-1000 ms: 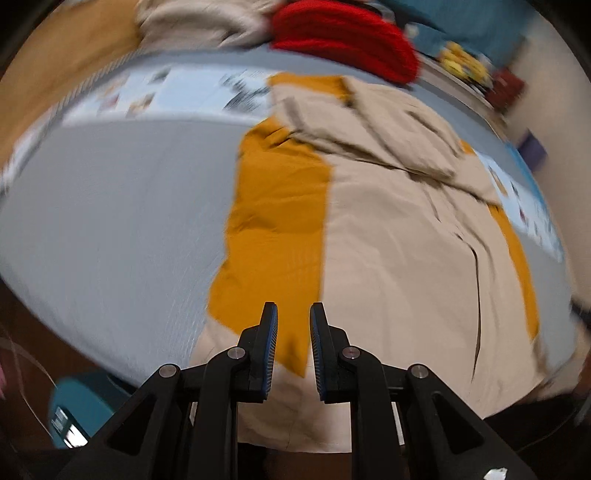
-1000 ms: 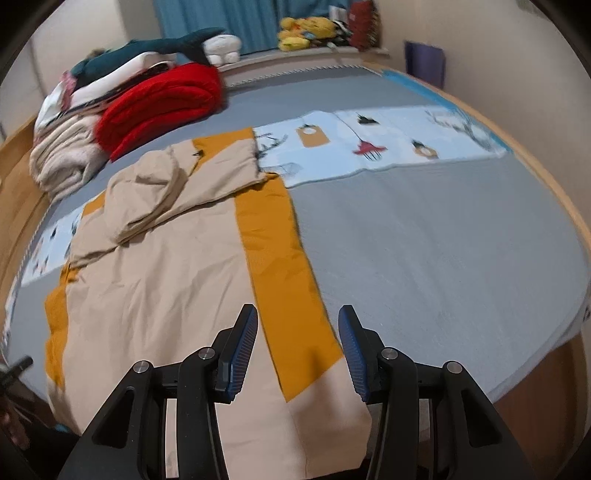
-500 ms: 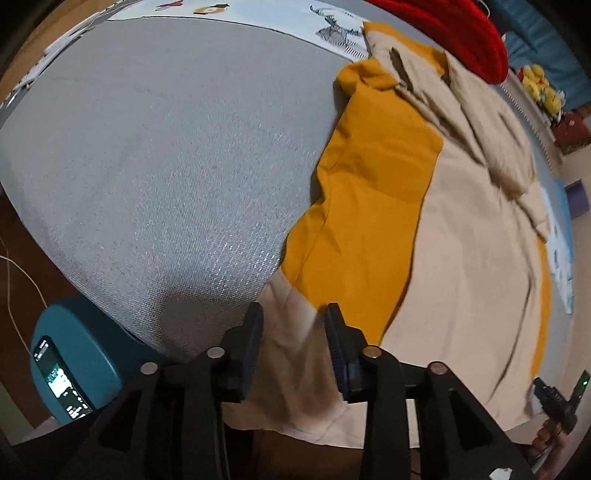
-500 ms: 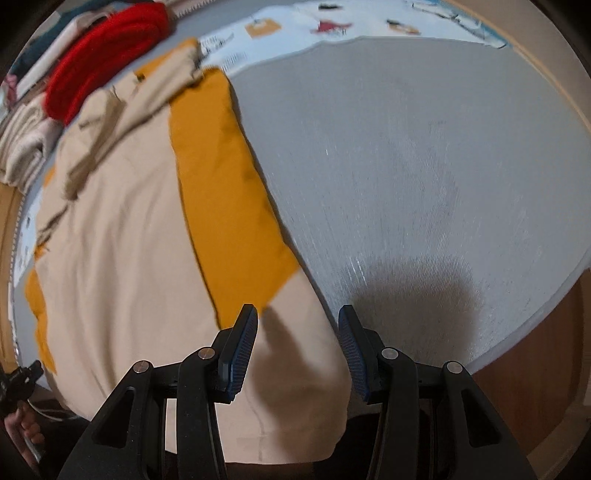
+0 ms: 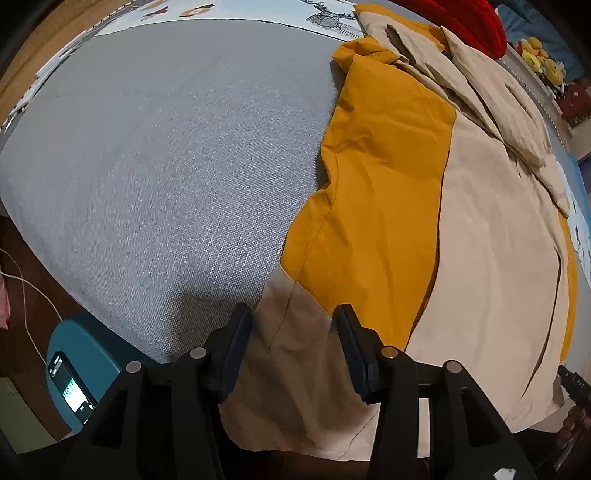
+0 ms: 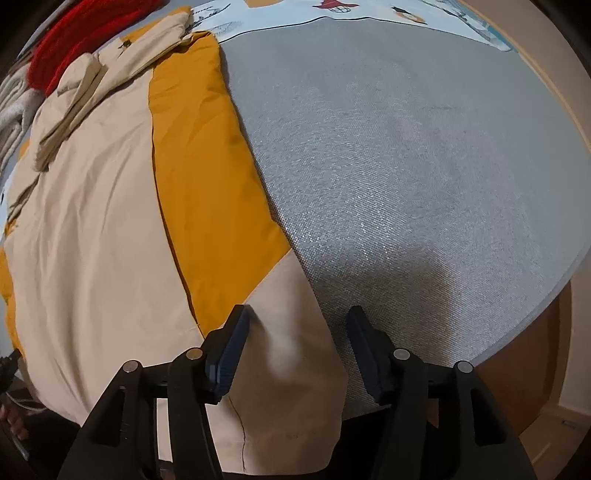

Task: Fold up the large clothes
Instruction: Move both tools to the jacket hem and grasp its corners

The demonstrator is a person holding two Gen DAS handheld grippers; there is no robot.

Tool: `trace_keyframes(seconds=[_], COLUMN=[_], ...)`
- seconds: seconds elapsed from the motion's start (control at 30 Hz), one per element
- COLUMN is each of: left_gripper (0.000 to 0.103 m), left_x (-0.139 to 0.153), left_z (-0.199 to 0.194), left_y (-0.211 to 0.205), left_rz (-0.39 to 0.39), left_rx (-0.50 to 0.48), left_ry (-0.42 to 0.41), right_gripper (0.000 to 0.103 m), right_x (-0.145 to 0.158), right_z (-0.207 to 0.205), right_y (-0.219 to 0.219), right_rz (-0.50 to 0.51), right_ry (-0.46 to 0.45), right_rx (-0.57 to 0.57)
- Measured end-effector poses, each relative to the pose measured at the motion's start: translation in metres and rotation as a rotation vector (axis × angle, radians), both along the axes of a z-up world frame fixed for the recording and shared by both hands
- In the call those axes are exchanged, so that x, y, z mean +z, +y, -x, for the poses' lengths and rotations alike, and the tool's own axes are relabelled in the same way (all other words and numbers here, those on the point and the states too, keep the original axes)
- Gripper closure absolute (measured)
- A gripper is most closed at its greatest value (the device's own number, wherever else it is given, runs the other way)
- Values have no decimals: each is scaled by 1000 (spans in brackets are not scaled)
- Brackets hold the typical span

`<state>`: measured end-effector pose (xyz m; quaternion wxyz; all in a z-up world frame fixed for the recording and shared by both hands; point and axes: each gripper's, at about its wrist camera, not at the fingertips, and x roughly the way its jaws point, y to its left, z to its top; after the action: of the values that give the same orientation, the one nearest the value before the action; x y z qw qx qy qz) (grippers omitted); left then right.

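Your left gripper [image 5: 293,341] points down at the near hem of the beige and mustard garment [image 5: 491,266], and its jaws are opening. The beige corner of the hem lies between the two pads, which stand apart from the cloth, so nothing is pinched. The mustard side panel starts just ahead of the fingertips and runs away from you; the bare bed lies to the gripper's left.

Your right gripper [image 6: 297,338] also points down with its jaws opening. The opposite beige hem corner [image 6: 291,354] sits between its pads, closer to the left pad, and the cloth's edge crosses the gap; the right pad is over the grey cover. You are gripping nothing here either.

The garment lies spread flat on a grey bed cover [image 5: 166,155], with its folded sleeves and hood bunched at the far end, well away from both grippers. A pale printed strip [image 6: 369,11] crosses the bed beyond it.

One garment, two grippers. One red folded blanket [image 6: 74,48] lies at the far end, with pale folded cloth [image 6: 11,110] beside it. A teal device with a lit screen [image 5: 74,384] sits below the bed edge, left of your left gripper, with a white cable [image 5: 29,291] near it. Yellow soft toys [image 5: 539,59] sit far ahead on the right.
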<state>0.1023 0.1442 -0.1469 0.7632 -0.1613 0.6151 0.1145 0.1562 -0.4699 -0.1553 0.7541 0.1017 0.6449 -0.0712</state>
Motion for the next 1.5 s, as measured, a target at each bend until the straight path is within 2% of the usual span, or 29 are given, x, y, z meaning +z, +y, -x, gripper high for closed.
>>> trace_keyframes(seconds=[0.23, 0.27, 0.3, 0.37, 0.47, 0.53, 0.63, 0.73, 0.8, 0.87, 0.93, 1.03, 1.07, 1.27, 1.33, 1.37, 1.4, 1.43, 1.5], left_gripper=[60, 65, 77, 95, 98, 98, 97, 92, 91, 83, 80, 77, 76, 75, 81, 96, 97, 97, 97], left_x=[-1, -1, 0, 5, 25, 38, 43, 25, 16, 9, 4, 3, 2, 0, 0, 2, 2, 8, 17], left_z=[0, 1, 0, 1, 8, 17, 25, 23, 21, 20, 18, 16, 14, 10, 8, 9, 5, 7, 11], left_y=[-8, -9, -11, -12, -14, -15, -18, -13, -10, -4, -1, -2, -5, -19, -22, -22, -28, -29, -33], left_rz=[-53, -58, -60, -40, -48, -52, -26, 7, 34, 61, 67, 41, 28, -52, -62, -64, -62, -64, -71], left_rx=[-38, -46, -53, -63, -76, -86, -101, -80, -42, -3, 15, -2, -13, -77, -86, -95, -97, -100, -115], left_ry=[4, 4, 2, -17, -76, -102, -95, -28, 3, 19, 23, 17, 15, 14, 11, 5, -2, -18, -43], right_gripper=[48, 55, 60, 87, 96, 97, 97, 96, 90, 86, 80, 61, 59, 54, 54, 63, 74, 95, 96], right_x=[1, 1, 2, 5, 21, 36, 47, 38, 29, 24, 16, 6, 3, -4, -4, -2, 0, 6, 18], right_z=[-2, -2, -2, 0, 4, 7, 13, 12, 10, 5, 5, 2, 2, -2, -2, -2, -1, 0, 2], right_y=[16, 18, 21, 22, 24, 21, 8, 7, 7, 9, 3, 6, 7, 16, 18, 19, 21, 23, 25], right_rz=[-14, -15, -16, -30, -41, -59, -87, -84, -60, -47, -36, -27, -24, 16, 21, 19, 7, -10, -17], right_ry=[-9, -12, -16, -33, -96, -146, -189, -152, -111, -87, -67, -27, -17, -2, -6, -12, -25, -48, -97], right_rx=[68, 77, 89, 102, 112, 94, 43, 10, -7, -10, -6, 1, 7, 56, 61, 65, 73, 81, 84])
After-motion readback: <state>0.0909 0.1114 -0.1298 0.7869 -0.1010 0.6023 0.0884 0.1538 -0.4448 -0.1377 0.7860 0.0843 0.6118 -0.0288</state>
